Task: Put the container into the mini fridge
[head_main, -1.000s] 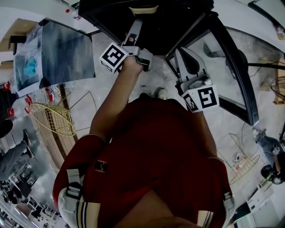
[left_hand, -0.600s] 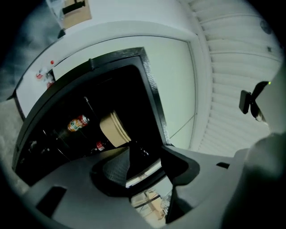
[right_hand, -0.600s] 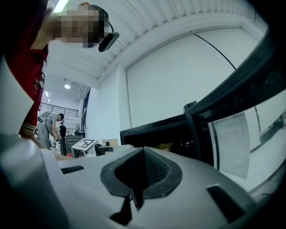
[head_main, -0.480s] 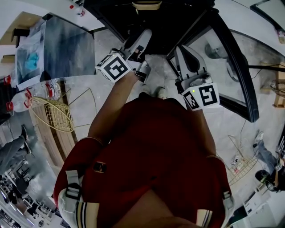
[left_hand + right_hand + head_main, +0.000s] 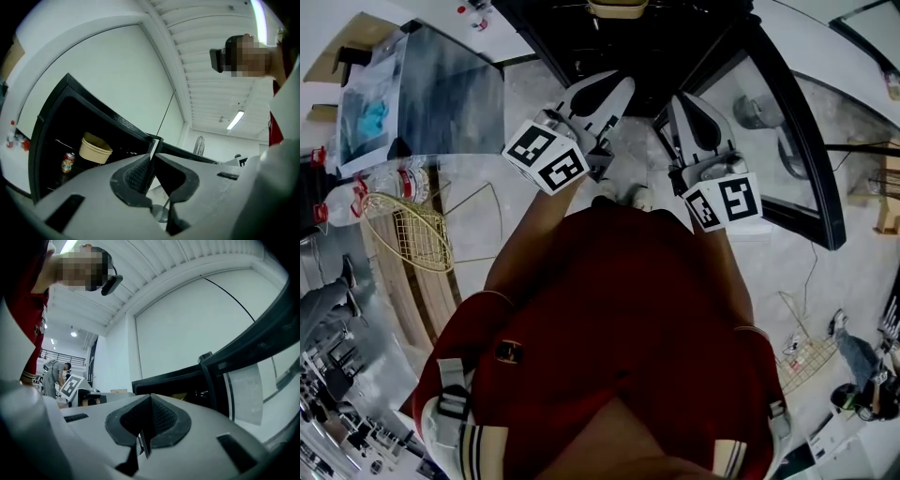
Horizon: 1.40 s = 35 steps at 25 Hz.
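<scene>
**Two grippers, both closed on nothing, in front of the open mini fridge**

Both tools are held out side by side toward the mini fridge (image 5: pixel 47 154), and neither has hold of anything. The left gripper (image 5: pixel 152 143) has just been closing its jaws; they now meet at the tips, ribbed pad against pad, with nothing caught between them and nothing touching them. The right gripper (image 5: pixel 149 397) is likewise closed, its two pads pressed flat together on empty air.

The container (image 5: pixel 95 149), a tan paper tub, is already inside the fridge; seen along the left gripper it sits ahead of the jaws and off to their left, well apart from them, on a shelf in the dark interior. A drinks can (image 5: pixel 68 162) stands just beside it, lower and further left from the jaws.

The fridge door (image 5: pixel 795 141), a black frame round a glass pane, hangs open on the far side of the right gripper; that gripper points past the door's inner edge at the fridge opening, near the frame but apart from it.
</scene>
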Motion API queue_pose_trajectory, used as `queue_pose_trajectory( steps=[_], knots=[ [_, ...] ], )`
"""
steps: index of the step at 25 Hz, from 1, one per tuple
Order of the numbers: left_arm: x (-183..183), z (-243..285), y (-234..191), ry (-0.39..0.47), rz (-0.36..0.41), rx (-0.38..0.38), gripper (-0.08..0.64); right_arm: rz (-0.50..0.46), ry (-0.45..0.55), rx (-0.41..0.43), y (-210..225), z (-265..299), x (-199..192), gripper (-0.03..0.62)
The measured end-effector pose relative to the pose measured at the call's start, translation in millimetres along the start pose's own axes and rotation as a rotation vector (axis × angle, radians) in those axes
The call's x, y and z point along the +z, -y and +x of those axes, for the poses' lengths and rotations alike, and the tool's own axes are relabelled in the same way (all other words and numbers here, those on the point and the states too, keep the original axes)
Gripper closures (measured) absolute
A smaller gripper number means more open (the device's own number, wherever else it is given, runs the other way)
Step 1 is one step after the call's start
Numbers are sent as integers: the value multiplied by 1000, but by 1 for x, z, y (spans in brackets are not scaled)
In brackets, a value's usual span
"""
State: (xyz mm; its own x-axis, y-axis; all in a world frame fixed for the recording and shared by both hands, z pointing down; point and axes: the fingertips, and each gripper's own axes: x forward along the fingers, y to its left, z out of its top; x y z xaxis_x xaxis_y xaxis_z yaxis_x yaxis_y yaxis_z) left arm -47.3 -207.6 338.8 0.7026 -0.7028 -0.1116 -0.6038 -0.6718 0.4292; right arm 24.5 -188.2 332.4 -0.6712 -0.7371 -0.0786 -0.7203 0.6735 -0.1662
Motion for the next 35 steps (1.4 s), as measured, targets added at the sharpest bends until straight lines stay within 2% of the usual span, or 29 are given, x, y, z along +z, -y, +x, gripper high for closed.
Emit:
queue_pose_trajectory(
  steps=[7,12,15,20,35],
  knots=[
    [-4,-12,21,-41,171,-8,553,-5,8,9,-11,-8,0,595],
    [-4,-14,38,-72,322,-14,554,-17,12,21,-17,-9,1,594],
    [-4,-15,43,-81,371,-15,554,-34,17,23,-21,-9,3,594],
    [-2,-19,45,-76,395,-4,554,-45,20,20,-21,-12,4,594],
    [-1,-27,47,-69,389,-3,554,-70,12,19,-28,-15,5,595]
  ],
)
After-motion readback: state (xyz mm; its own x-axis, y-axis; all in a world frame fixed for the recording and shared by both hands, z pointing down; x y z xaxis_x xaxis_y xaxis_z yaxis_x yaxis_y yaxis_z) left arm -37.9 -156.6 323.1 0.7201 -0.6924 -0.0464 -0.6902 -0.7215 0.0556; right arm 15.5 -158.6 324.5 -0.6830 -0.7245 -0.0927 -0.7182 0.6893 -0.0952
